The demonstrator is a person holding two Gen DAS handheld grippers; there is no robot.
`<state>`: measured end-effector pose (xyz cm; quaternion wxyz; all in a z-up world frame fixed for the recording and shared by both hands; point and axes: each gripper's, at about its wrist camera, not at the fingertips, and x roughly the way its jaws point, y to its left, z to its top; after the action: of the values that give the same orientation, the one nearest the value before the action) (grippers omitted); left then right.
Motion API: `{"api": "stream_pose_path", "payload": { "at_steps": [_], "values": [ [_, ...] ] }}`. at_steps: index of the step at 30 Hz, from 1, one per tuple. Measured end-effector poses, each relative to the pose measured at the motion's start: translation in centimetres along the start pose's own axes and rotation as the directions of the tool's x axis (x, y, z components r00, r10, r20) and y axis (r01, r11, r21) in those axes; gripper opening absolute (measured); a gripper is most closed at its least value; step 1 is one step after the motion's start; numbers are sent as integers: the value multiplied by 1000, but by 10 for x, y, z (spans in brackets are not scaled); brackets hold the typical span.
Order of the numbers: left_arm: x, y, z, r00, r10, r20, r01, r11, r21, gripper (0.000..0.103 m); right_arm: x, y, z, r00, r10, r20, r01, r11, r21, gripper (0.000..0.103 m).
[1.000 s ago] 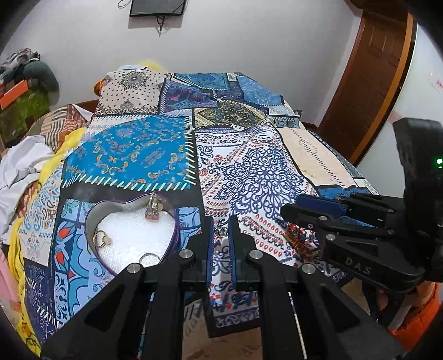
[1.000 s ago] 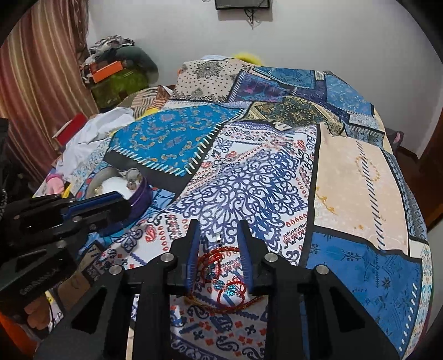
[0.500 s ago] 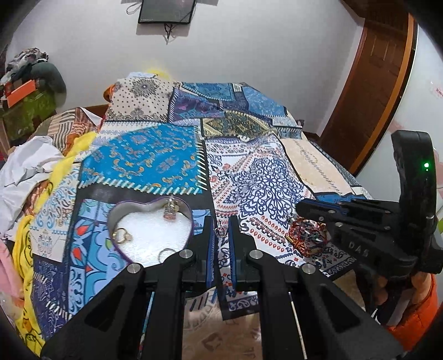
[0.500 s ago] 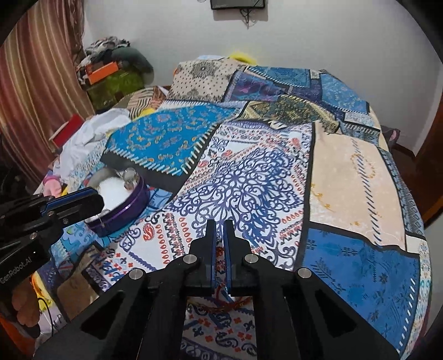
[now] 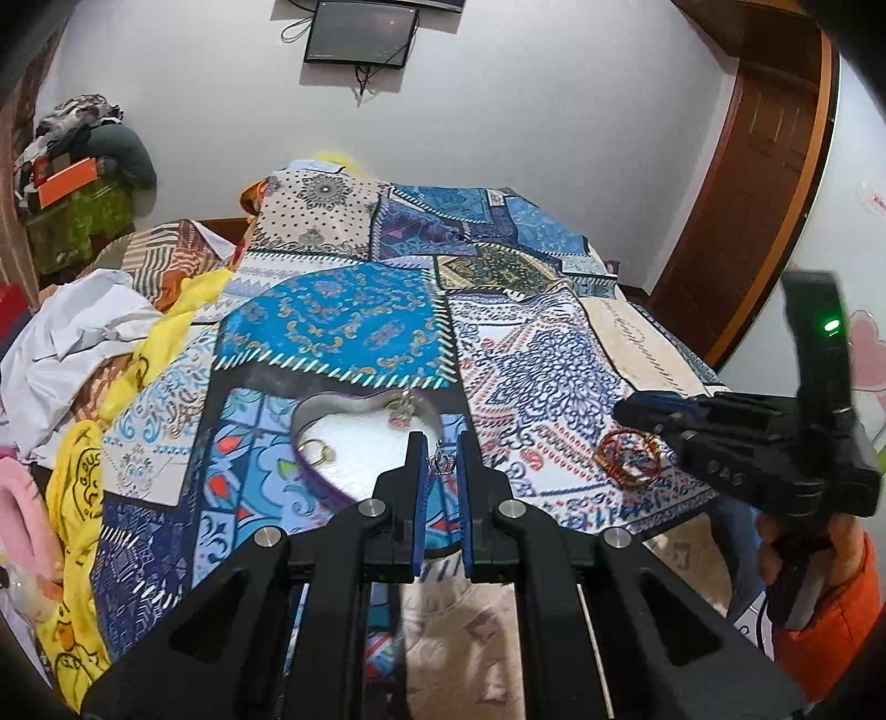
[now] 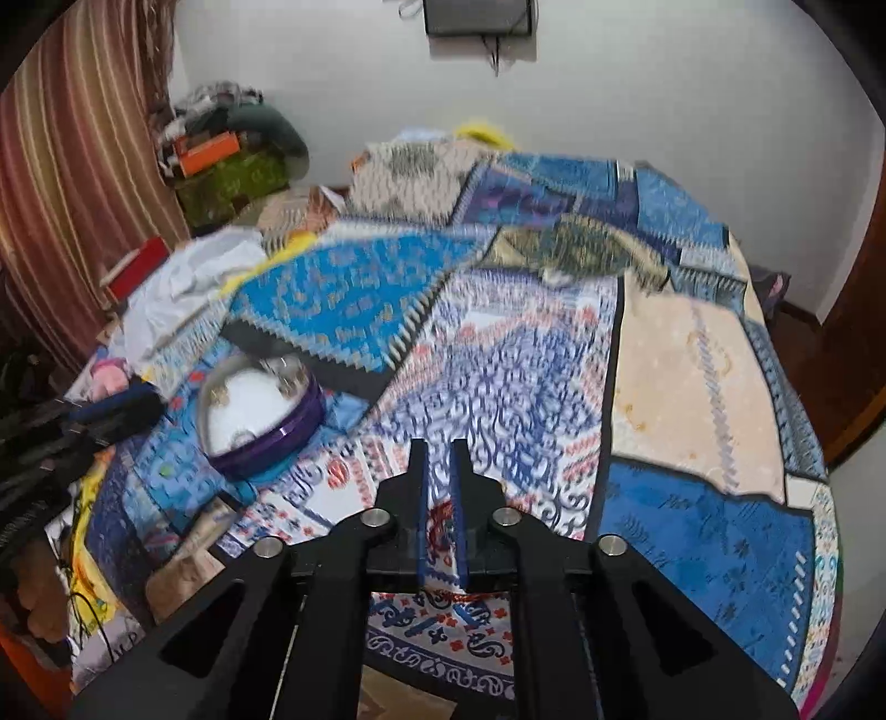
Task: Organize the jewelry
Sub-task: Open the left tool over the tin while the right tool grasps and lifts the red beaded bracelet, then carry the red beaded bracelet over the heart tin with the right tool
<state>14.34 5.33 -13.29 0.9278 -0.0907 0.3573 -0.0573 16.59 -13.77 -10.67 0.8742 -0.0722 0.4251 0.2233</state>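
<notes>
Between the left fingers: small silver ring (image 5: pixel 442 461), crown-like top, pinched near the tips.
Left gripper (image 5: pixel 441 459): fingers drawn together, clamped on the silver ring, held above the near right edge of the box.
Heart box (image 5: pixel 354 407): purple heart-shaped tin with white lining, just ahead and left of the left fingertips; open, sits on the bedspread (image 5: pixel 554 360).
In the box: gold ring (image 5: pixel 318 451) at the left side, silver charm piece (image 5: pixel 400 410) at the far rim; both beyond the left fingertips.
Right gripper (image 6: pixel 437 487): jaws opening from a narrow gap; red beaded bangles (image 6: pixel 440 520) sit between the fingers.
Bangles, left-wrist view: hang at the right gripper's tips (image 5: pixel 628 459), well right of the left fingers; whether pads press them cannot tell for sure.
Box from right side: ahead and left of the right fingers (image 6: pixel 260 437); blurred.
Person: hand in orange sleeve (image 5: pixel 830 598) on the right gripper handle.
Background: wall screen (image 5: pixel 360 36) far ahead of fingers, clothes pile (image 5: pixel 83 343) to the left.
</notes>
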Motion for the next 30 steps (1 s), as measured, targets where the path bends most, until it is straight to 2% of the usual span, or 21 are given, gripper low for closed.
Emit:
{"api": "stream_pose_path", "payload": {
  "at_steps": [1,2,7,10,12,14,19,24,30],
  "values": [
    [-1,2,-1,1000,3,-1,-3,1000,-3,8,7,1,-1,1000,-7,-20,7,1000,-12,17],
    [-1,5,-2,1000,6,-1,-6,1000,-8,8,13,2,-3,999,-15,-31,15,1000,-25,19],
    [2,17,-5,1000,16,-8,-17,999,-36,8,30,3,-7,997,-55,-62,51,996,-68,19],
    [6,20,-7,1000,19,-18,-20,999,-43,8,33,2,-7,996,-39,-76,33,997,-70,19],
    [10,21,-8,999,20,-25,-21,999,-47,8,36,2,-8,996,-37,-80,32,997,-72,17],
    [11,22,-9,999,18,-28,-20,998,-51,8,38,1,-8,996,-36,-83,30,997,-71,10],
    [11,20,-9,1000,13,-26,-15,999,-50,8,37,-6,-9,997,-20,-78,17,999,-29,4],
    [6,20,-6,1000,13,-11,-14,999,-48,8,32,-6,-7,998,-18,-66,17,1000,-12,3],
    [-5,22,-2,1000,23,15,-22,999,-39,8,4,-5,5,1000,-14,6,14,1000,-3,3]
  ]
}}
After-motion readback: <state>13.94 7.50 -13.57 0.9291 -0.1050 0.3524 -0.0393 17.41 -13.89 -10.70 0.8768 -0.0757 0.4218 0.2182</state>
